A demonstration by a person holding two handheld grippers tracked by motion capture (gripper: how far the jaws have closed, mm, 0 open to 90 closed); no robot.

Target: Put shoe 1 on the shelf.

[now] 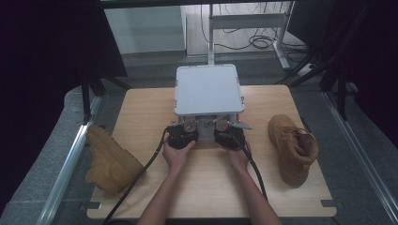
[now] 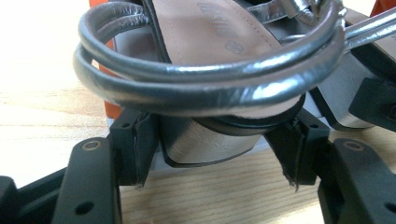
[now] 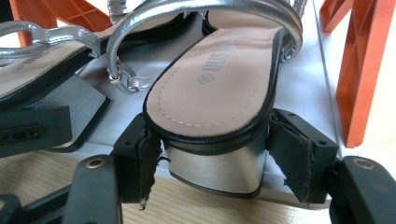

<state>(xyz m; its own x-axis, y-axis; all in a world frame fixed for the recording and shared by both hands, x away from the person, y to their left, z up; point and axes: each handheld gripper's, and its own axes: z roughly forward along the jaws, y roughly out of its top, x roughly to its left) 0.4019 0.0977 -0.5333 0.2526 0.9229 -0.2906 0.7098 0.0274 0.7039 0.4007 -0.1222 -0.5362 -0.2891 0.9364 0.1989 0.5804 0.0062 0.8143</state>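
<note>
Two silver-strapped sandals with tan insoles and silver block heels lie side by side on the low white shelf of a rack. My left gripper reaches under the rack; its jaws hug the heel of the left sandal, pads against both sides. My right gripper sits beside it. Its jaws flank the heel of the right sandal with a sliver of room at the right pad.
The rack has a white top and orange legs and stands at the back middle of the wooden table. One tan boot lies at the table's left edge, another at the right. Cables trail back from both grippers.
</note>
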